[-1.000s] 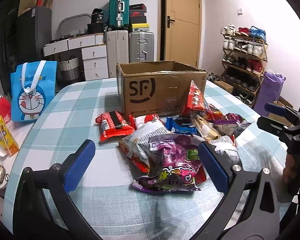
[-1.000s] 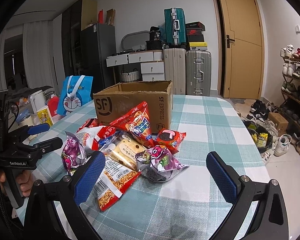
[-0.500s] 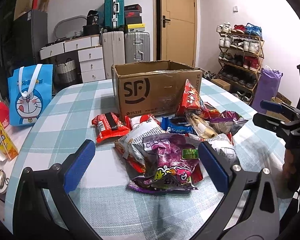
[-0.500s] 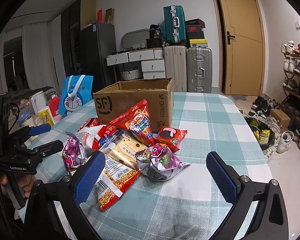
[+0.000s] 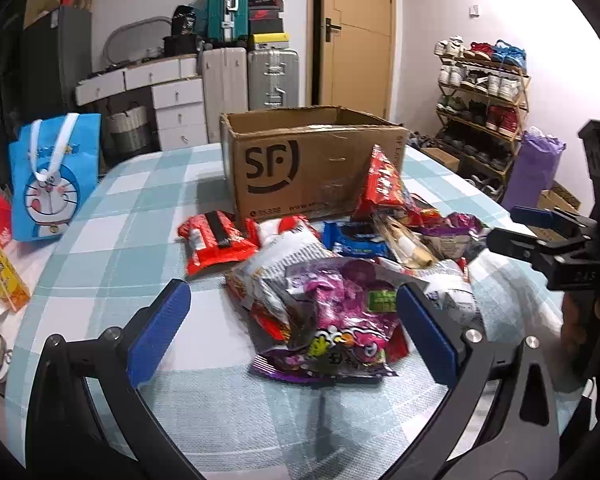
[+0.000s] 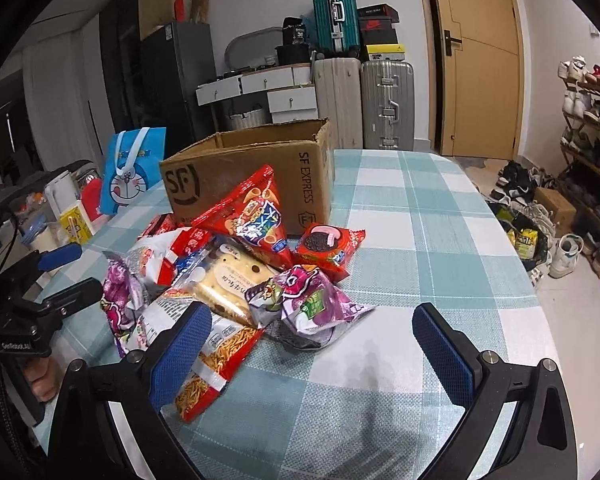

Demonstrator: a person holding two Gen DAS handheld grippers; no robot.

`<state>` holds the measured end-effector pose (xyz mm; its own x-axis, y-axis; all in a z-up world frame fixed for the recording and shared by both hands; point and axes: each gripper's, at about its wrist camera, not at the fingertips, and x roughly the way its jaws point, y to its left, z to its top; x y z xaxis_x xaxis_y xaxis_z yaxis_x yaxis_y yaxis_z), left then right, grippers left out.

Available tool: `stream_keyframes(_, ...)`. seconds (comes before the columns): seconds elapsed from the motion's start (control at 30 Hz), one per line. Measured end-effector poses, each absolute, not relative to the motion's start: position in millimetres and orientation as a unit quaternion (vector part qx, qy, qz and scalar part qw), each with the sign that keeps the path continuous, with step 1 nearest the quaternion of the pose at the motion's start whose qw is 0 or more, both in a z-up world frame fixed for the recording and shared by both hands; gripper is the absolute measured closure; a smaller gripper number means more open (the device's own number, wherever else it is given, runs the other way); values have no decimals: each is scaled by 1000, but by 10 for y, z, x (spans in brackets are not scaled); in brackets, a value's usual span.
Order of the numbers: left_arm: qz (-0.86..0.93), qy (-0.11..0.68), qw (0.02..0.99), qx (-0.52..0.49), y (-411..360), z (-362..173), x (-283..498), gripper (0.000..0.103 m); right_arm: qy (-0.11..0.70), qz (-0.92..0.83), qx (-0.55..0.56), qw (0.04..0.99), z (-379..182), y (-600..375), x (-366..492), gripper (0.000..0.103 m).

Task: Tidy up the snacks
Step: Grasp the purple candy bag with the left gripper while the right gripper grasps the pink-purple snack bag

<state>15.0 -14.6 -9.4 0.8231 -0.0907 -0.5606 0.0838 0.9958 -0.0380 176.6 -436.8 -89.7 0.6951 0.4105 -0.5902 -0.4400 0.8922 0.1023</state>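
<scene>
Covering most of both views, a table (image 6: 440, 216) in a teal-and-white checked cloth carries an open cardboard box (image 5: 300, 168) printed "SF", standing upright toward the far side. Against the box's near face spreads a loose pile of snack packets (image 6: 236, 276), several overlapping one another. A tall red triangular bag (image 6: 256, 216) leans on the box front; a purple packet (image 5: 336, 320) lies nearest the left gripper (image 5: 296, 332), whose blue-padded jaws stand wide apart and empty, framing that packet from above the cloth. A second purple packet (image 6: 308, 304) lies nearest the right gripper (image 6: 312, 344), its jaws likewise spread wide and holding nothing. A red cookie packet (image 6: 330, 246) rests just beside the triangular bag, and a flat red packet (image 5: 216, 240) sits at the pile's left edge, near the box corner. A blue cartoon tote bag (image 5: 54, 176) stands well apart at the table's left rim.
</scene>
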Motion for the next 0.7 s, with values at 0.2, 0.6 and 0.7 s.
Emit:
stream_keyframes(0.2,-69,305,950,-1,-207,-121,171,0,344,240,-7,908,-921,-4322,1901,0)
stream_keyframes(0.6,-78,355,932,10,-282,-261,361,20,397,240,25,885,-1089,-4278,2202,2)
stream_keyframes(0.7,-93,366,926,-2,-272,-301,393,26,414,242,33,877,-1150,-4268,2269,10)
